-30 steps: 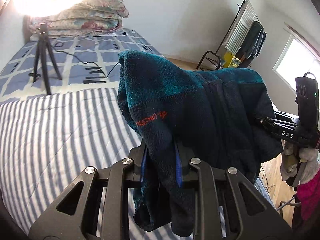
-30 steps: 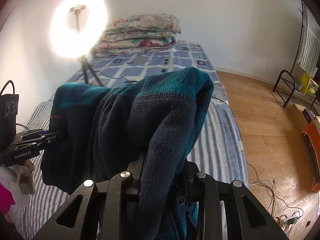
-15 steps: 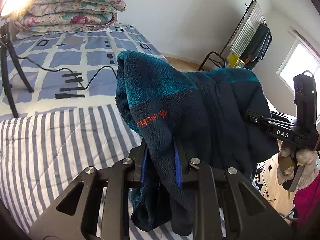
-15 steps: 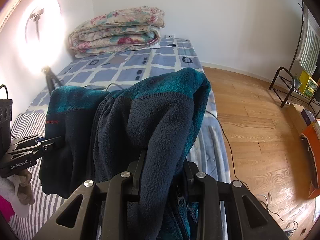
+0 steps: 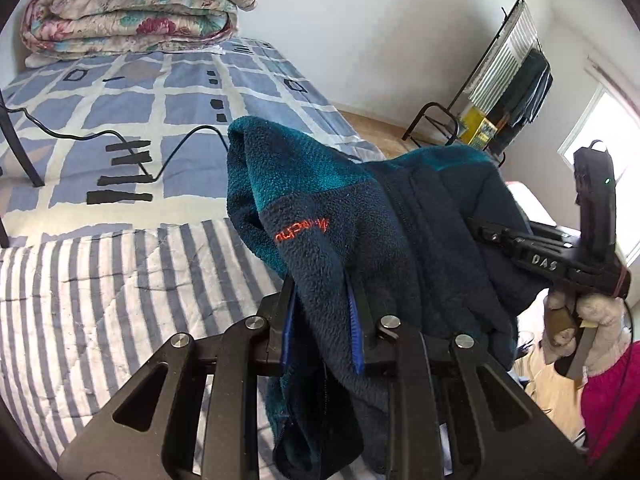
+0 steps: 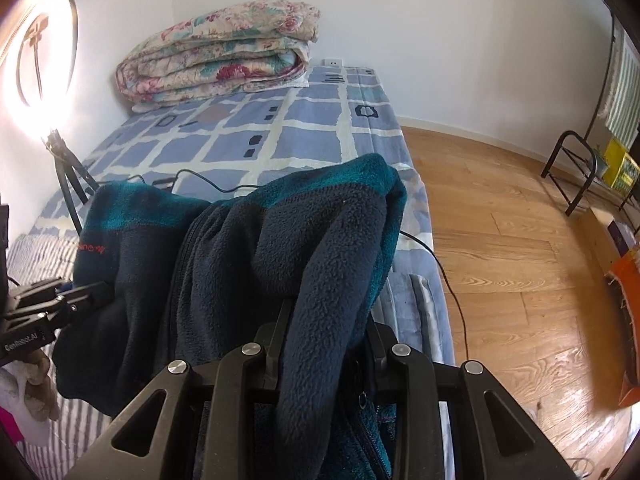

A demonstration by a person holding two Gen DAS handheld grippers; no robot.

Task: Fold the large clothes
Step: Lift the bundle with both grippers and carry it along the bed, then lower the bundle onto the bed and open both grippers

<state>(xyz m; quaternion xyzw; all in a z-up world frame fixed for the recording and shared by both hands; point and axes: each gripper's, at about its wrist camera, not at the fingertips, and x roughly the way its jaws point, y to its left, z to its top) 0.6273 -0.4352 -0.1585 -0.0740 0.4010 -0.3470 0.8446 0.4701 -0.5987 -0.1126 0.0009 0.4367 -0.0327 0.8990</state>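
Bed (image 5: 120, 280) nearer beneath fleece jacket (image 5: 360, 220) — both tongs (image 5: 324, 320) (image 6: 324, 344) clamped on.

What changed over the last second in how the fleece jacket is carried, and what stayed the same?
Both grippers carried the fleece jacket forward along the bed toward the folded floral quilt; the ring light slid to the left edge of the right wrist view. Unchanged: left gripper and right gripper stay clamped on the jacket.

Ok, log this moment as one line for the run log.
stage: carrying | left gripper: shut on fleece | right gripper: shut on fleece | fleece: bunched, held above bed | fold: not yet laid out
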